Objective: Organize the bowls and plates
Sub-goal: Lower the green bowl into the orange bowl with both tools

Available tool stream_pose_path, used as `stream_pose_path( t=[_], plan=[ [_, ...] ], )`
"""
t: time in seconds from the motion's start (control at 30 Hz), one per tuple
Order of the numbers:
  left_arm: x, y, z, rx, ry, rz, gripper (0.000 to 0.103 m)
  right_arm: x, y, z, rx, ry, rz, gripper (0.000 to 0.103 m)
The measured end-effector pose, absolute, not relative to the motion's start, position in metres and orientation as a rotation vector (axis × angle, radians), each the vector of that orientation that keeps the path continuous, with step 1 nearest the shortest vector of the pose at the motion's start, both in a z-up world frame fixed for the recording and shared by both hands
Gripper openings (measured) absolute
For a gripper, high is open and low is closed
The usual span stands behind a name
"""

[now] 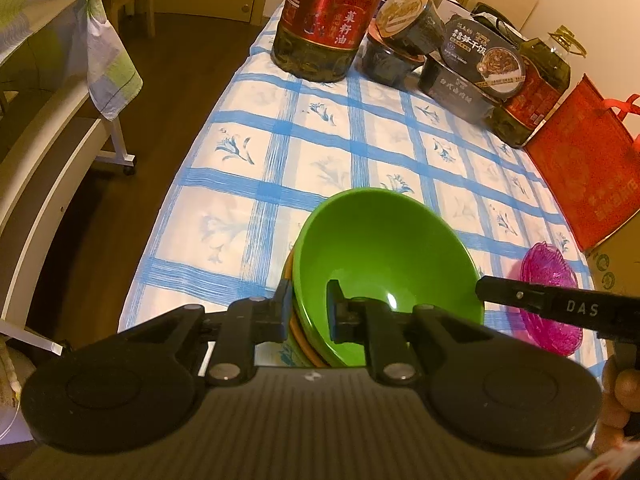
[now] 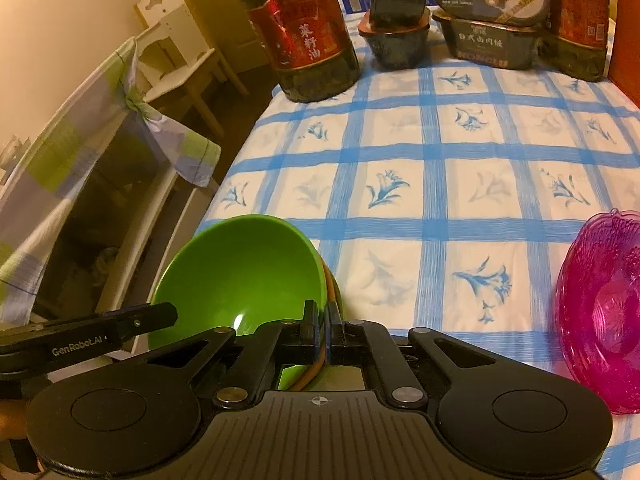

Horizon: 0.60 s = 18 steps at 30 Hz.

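A stack of bowls, a green bowl (image 1: 384, 252) on top with an orange rim (image 1: 298, 332) showing under it, sits near the front left edge of the table. My left gripper (image 1: 310, 292) is shut on the stack's near wall, one finger outside and one inside the green bowl (image 2: 240, 276). My right gripper (image 2: 325, 314) is shut on the stack's right rim, where the orange rim (image 2: 330, 300) runs between its pads. From the left wrist, the right gripper (image 1: 492, 290) shows side-on. A pink translucent bowl (image 2: 600, 312) stands apart to the right, also seen as the pink bowl (image 1: 552, 300).
The blue-checked tablecloth (image 2: 440, 160) covers the table. At its far end stand an oil bottle (image 1: 328, 20), a second oil bottle (image 1: 536, 80) and black food boxes (image 1: 460, 80). A red bag (image 1: 580, 160) lines the right side. A cloth-draped chair (image 2: 80, 160) stands off the left edge.
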<state>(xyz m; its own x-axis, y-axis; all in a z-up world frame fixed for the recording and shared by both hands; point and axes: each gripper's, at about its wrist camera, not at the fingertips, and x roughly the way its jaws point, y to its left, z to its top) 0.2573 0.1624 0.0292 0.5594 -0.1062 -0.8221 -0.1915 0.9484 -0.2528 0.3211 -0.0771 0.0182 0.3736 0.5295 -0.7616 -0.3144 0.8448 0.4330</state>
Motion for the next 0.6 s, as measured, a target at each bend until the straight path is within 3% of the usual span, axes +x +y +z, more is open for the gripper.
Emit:
stream_pose_path(
  t=[0.2,0.27,0.33,0.6],
  plan=[
    [0.25,0.164,0.034,-0.359,0.954,0.058,0.014,0.31,-0.079,0.03,0.227,1.023,0.548,0.005],
    [0.245,0.164,0.037,-0.369,0.945,0.057,0.014,0.303,-0.081,0.033,0.222,1.015,0.545,0.016],
    [0.239,0.163,0.041,-0.376,0.937,0.058,0.016,0.295,-0.083,0.034,0.224,1.013,0.542,0.044],
    [0.202,0.156,0.05,-0.392,0.907,0.079,0.03,0.255,-0.099,0.032,0.227,1.015,0.522,0.054]
  ],
)
